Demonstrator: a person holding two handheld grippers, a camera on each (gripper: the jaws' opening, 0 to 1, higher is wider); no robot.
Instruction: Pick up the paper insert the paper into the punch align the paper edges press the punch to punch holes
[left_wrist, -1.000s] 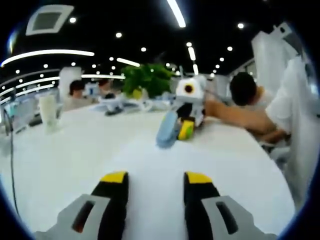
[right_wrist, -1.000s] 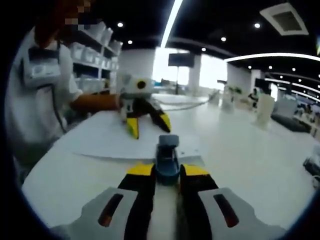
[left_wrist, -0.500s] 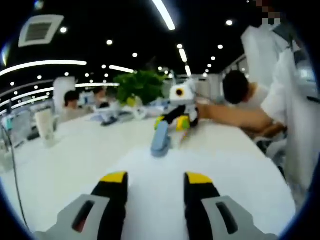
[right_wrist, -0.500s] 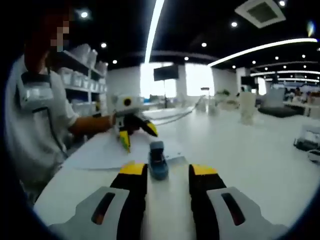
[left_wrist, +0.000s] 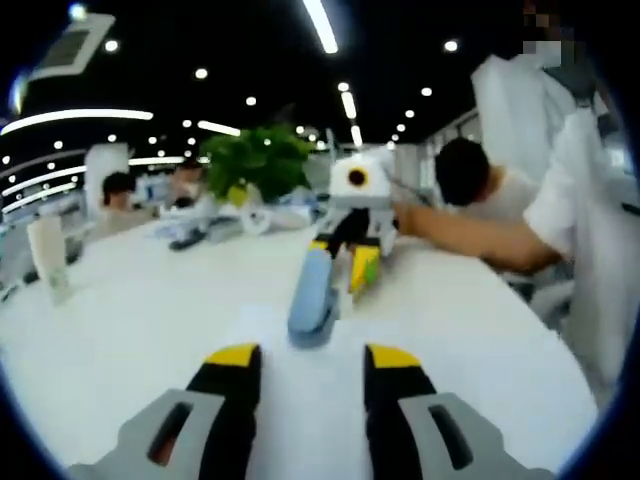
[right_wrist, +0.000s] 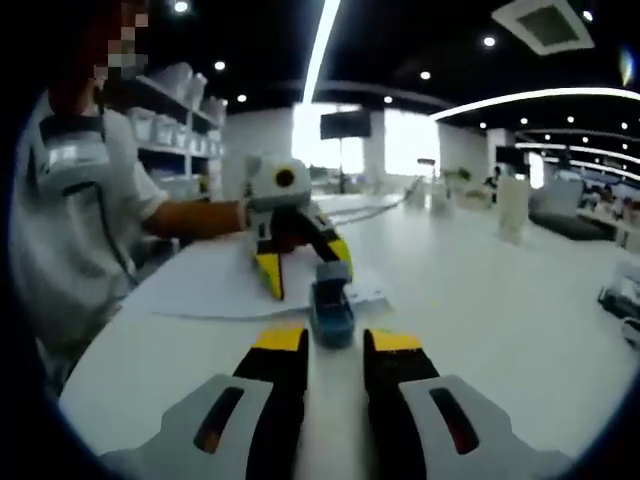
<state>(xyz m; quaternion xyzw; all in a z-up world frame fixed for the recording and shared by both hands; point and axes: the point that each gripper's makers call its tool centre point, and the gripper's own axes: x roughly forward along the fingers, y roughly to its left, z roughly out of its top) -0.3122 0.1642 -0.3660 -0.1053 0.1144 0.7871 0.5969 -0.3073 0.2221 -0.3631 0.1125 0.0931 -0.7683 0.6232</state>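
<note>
**Both grippers open, punch on paper between them**

Left gripper (left_wrist: 300, 360): jaws parted, holding nothing, low over white table (left_wrist: 120, 320). Blue punch (left_wrist: 312, 295) just ahead of tips, sitting on paper (left_wrist: 330, 390). Right gripper (left_wrist: 350, 262) beyond punch, jaws spread, tips near punch's far end. Farther back: person's arm, green plant (left_wrist: 262, 160), seated people.

Right gripper view: own jaws apart, empty, over bare table. Punch (right_wrist: 331, 300) just ahead, at near edge of paper (right_wrist: 210, 285). Left gripper (right_wrist: 300, 265) behind it, jaws spread over the sheet. Shelves (right_wrist: 175, 120) at rear.

Dark ceiling (left_wrist: 250, 40), white table (left_wrist: 130, 300)
</note>
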